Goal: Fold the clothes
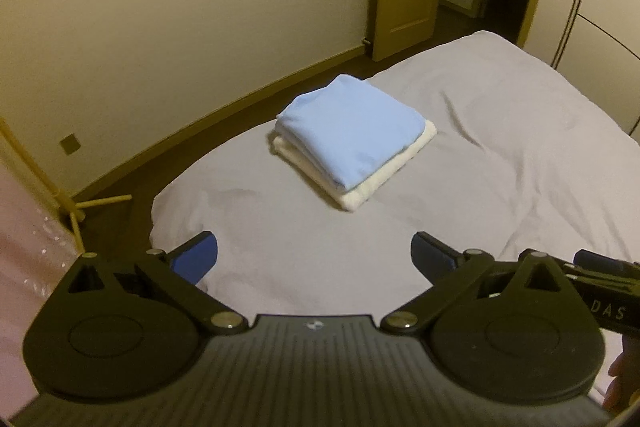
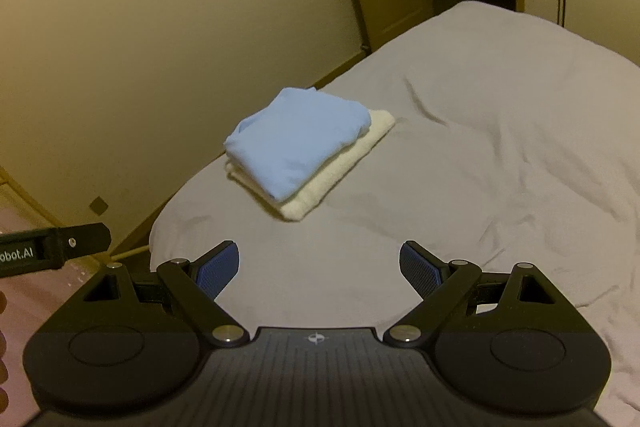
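Clothes, left wrist view: a light-blue folded garment (image 1: 352, 133) is seen laid squarely on a white folded towel (image 1: 372, 183), the pair resting on the grey bedsheet (image 1: 500, 147) near the edge that faces the wall.
Stack placement, left wrist view: the pile is judged to have been set toward the bed's side so that the middle of the sheet is left free for folding (no unfolded item is visible in either view).
Left gripper (image 1: 314, 259): its jaws are held wide apart with nothing between the blue pads, well apart from the stack; only bare sheet is framed between them.
Neighbouring tool, left wrist view: part of the other gripper's black body is glimpsed at the right edge, with a hand (image 1: 622, 379) partly shown below it.

Clothes, right wrist view: the same blue piece (image 2: 298, 139) is shown covering most of the white one (image 2: 340, 171), edges roughly aligned, which suggests a finished fold.
Right gripper (image 2: 320, 267): its jaws are likewise spread and empty, aimed down at the sheet short of the pile.
Task stage: both tools being empty and clear of the stack, the fold is judged complete for these two pieces.
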Motion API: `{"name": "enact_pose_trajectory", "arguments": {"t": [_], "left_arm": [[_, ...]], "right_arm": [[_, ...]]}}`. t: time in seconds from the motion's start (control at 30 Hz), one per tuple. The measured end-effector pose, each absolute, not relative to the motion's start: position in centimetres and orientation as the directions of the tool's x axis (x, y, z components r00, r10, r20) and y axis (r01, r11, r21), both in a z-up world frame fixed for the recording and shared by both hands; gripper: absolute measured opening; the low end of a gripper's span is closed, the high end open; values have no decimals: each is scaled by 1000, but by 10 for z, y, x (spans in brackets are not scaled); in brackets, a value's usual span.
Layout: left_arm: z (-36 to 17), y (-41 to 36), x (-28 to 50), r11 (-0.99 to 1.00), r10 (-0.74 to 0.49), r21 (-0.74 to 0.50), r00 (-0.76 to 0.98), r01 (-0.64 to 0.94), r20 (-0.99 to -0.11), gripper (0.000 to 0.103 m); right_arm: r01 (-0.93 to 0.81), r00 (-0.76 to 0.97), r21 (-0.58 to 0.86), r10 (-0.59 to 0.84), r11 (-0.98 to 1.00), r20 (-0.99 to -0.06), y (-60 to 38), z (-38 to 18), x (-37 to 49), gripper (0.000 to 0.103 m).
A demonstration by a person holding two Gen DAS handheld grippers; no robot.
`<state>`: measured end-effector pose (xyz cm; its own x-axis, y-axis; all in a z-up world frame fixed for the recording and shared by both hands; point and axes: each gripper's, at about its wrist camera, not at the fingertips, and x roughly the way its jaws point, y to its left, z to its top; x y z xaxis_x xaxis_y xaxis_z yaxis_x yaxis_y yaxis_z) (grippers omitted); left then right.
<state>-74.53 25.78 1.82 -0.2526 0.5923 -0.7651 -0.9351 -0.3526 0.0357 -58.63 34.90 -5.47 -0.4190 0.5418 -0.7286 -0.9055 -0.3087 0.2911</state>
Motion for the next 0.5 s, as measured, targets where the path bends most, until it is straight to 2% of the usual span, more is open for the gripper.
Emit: {"name": "enact_pose_trajectory", "arguments": {"t": [0.5], "left_arm": [[-22, 268, -704, -426, 529, 42, -286, -904, -799, 102]], "right_arm": [[-874, -429, 231, 458, -427, -778, 375, -80, -576, 90]]}}
